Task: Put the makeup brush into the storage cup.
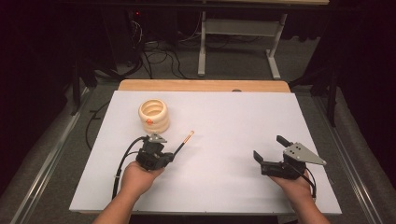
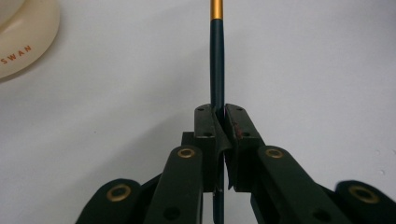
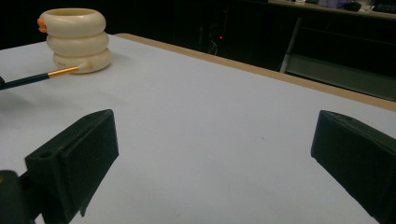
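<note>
Left tool (image 1: 173,154) sits at the left-centre of the white desk (image 1: 224,121), held in the person's left hand (image 1: 135,179), and its jaws are clamped tight on a thin brush (image 1: 183,142). In the left gripper view the left tool (image 2: 219,122) has the dark blue handle of the brush (image 2: 217,65) pinched between the two pads, running straight up and away from the jaws, w/ a gold band near the top edge. From the high view the brush points up and to the right, its pale tip off past the tool and apart from the pot.

Cream ribbed pot (image 1: 154,115), stacked-ring shape w/ an orange mark on its side, stands on the desk just beyond the left tool, toward the far left. Its rim corner shows in the left gripper view (image 2: 25,37) w/ orange lettering.

Right tool (image 1: 272,148) is at the desk's right side in the right hand (image 1: 296,186), jaws spread wide, nothing between them. Right gripper view: right tool (image 3: 215,149) w/ bare desk (image 3: 210,116) between the jaws; pot (image 3: 77,39) far left, brush (image 3: 51,74) tip in front of the pot's base – can't tell if touching
</note>
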